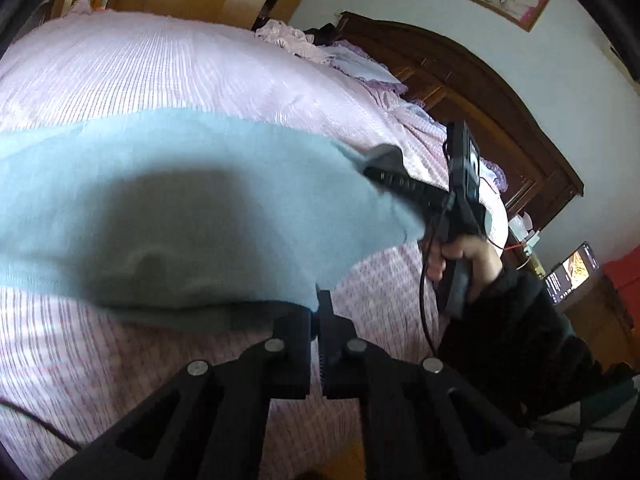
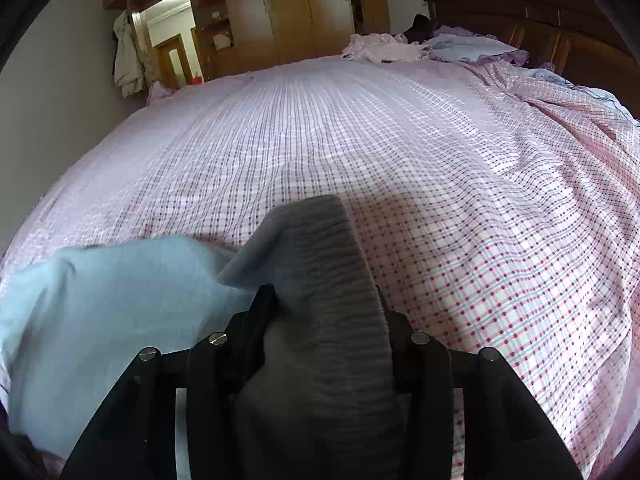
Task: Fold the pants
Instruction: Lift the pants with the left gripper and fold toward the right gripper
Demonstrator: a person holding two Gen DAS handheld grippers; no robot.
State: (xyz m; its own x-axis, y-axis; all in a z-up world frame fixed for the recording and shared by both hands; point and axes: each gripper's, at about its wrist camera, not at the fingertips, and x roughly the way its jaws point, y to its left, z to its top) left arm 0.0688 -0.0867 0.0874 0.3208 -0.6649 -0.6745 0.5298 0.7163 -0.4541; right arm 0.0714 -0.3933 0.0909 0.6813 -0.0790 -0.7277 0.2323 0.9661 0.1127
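So you've got both tongs, left (image 1: 318,312) and right (image 2: 324,320), clamped on the pants (image 1: 168,200), lower frame; folding's barely started.

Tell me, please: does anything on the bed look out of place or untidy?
Nothing is damaged or spilled. The only untidy spot is a heap of crumpled pink and purple bedding by the headboard. The light blue pants lie across the checked bedsheet, gripped by both tools.

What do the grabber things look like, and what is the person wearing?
Both grippers are black plastic. The left gripper has silver round screws and ridged fingers. The right gripper has a pistol-style handle and a trailing black cable. The person's sleeve is black.
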